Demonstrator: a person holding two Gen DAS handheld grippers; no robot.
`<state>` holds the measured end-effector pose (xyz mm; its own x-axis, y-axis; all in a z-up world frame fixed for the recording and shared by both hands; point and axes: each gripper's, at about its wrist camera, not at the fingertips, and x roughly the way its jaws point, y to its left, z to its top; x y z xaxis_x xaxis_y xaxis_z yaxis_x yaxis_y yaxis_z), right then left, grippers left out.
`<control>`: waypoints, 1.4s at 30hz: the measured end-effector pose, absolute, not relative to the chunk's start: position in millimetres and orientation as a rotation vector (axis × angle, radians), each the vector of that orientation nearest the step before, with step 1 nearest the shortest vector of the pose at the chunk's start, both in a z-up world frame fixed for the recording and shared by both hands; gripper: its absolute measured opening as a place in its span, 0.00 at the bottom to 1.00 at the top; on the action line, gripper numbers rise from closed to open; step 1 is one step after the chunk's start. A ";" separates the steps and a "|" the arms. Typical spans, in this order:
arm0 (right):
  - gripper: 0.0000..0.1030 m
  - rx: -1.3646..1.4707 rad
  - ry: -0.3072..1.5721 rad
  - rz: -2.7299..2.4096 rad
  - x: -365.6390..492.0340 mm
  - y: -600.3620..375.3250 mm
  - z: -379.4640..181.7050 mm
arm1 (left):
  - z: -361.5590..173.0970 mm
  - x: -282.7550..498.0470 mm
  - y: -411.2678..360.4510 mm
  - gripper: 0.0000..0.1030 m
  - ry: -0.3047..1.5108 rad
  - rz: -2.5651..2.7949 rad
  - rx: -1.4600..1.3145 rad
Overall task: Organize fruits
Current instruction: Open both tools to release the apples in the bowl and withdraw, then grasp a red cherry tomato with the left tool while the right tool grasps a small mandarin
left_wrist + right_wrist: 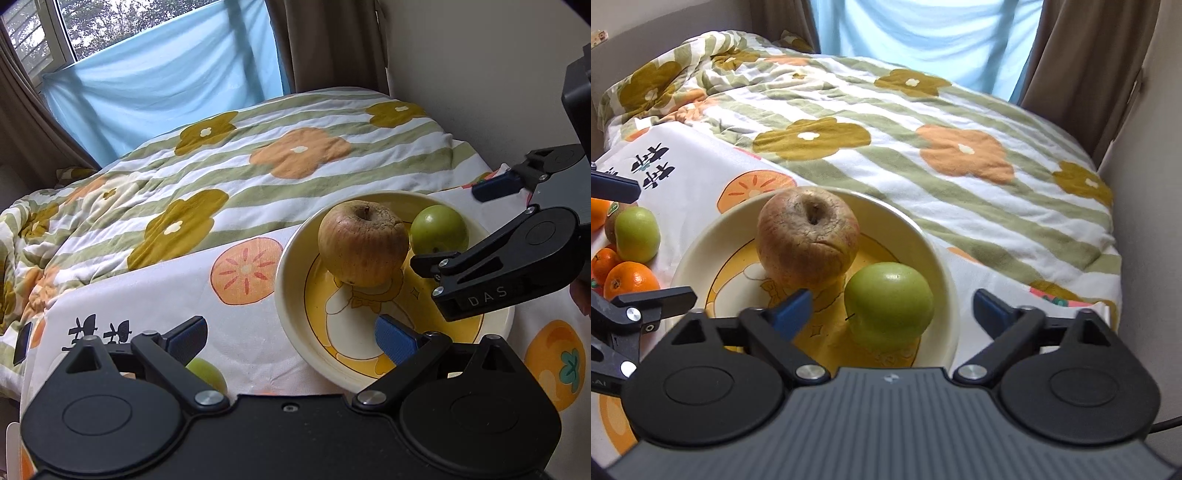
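Note:
A cream bowl (291,295) with a yellow cartoon bottom holds a wrinkled brown apple (364,243) and a small green fruit (439,229). My left gripper (291,338) is open and empty at the bowl's near left rim. The right gripper (448,225) reaches in from the right, open around the green fruit's side. In the right wrist view the bowl (934,254) holds the brown apple (808,242) and the green fruit (889,304), which sits between the open fingers of my right gripper (892,314), untouched. Another green fruit (207,373) lies by my left fingers.
Left of the bowl lie a green fruit (637,234), oranges (629,280) and a kiwi (611,221) on the persimmon-print cloth (694,177). A flowered quilt (923,147) covers the bed behind. Walls stand close on the right.

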<state>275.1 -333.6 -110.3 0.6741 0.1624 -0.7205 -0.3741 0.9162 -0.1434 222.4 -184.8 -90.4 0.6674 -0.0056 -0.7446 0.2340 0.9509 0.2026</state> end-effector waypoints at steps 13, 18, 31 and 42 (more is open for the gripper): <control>1.00 -0.178 0.786 0.298 254.1 -342.7 -85.4 | -68.8 198.2 -182.1 0.97 0.792 -0.110 0.267; 1.00 -0.154 0.791 0.285 237.9 -343.3 -68.0 | -49.3 178.5 -171.4 0.97 0.744 -0.072 0.216; 1.00 -0.030 0.772 0.241 176.6 -322.7 -18.3 | -5.9 107.6 -125.1 0.97 0.648 0.013 0.184; 1.00 -0.009 0.766 0.244 132.0 -256.1 -7.8 | -4.5 67.9 -62.5 0.97 0.630 0.038 0.187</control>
<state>132.0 -256.1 -7.8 0.6939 0.2155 -0.6871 -0.2222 0.9717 0.0804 67.9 -62.5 -4.5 0.8080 0.0921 -0.5820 0.0218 0.9824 0.1857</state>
